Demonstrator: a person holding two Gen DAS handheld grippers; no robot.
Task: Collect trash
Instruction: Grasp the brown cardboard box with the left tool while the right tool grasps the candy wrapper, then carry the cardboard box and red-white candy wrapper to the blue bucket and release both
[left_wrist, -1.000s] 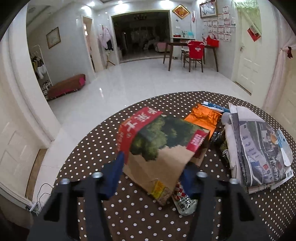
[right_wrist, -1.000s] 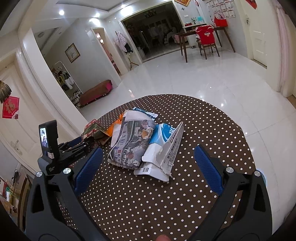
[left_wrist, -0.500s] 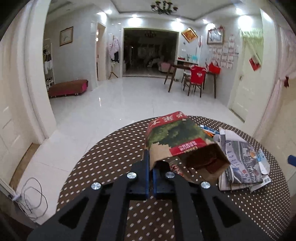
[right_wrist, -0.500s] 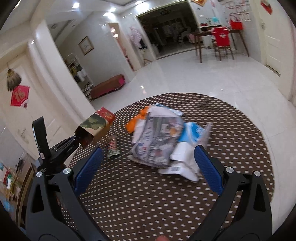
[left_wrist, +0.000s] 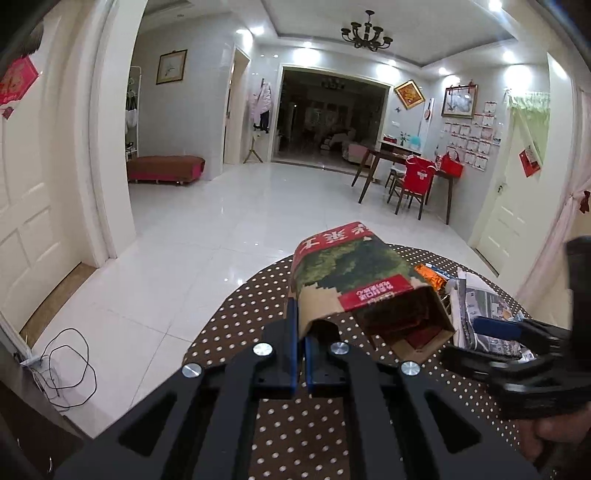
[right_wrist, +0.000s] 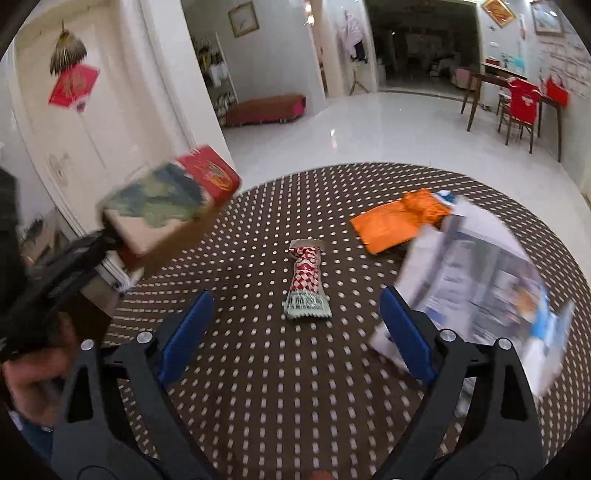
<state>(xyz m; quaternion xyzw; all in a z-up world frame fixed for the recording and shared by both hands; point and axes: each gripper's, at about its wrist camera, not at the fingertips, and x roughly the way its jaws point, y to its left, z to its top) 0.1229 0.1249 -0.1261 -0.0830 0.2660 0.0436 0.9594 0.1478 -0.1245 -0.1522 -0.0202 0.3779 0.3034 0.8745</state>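
While my left gripper (left_wrist: 300, 334) has its blue pads pressed together on the cut edge of the paper bag (left_wrist: 364, 286), the left wrist view looks straight into the bag's open mouth, where a red carton shows at the bottom. That view also catches the right gripper (left_wrist: 495, 328) reaching in from the side over the newspaper pile (left_wrist: 480, 310), with part of the person's hand (left_wrist: 554, 430) under it. It gives me only a sliver of orange past the bag.

From the right wrist view I get what the bag hides from the other camera: a red-and-white snack wrapper (right_wrist: 306, 286) lying flat on the dotted tablecloth (right_wrist: 277, 387), out ahead between the tips of my right gripper (right_wrist: 295, 332), not touched by either pad. Its jaws stand wide apart, having just been closing a little, with nothing pinched. The orange foil packet (right_wrist: 399, 221) lies further back on the table, its far end against the blurred newspaper pile (right_wrist: 480, 288), which sits just beside the right-hand fingertip.

This view also shows the paper bag (right_wrist: 166, 206) from outside, lifted clear of the table at the left edge, held by the left gripper (right_wrist: 110, 236), with a hand (right_wrist: 37, 369) below it.
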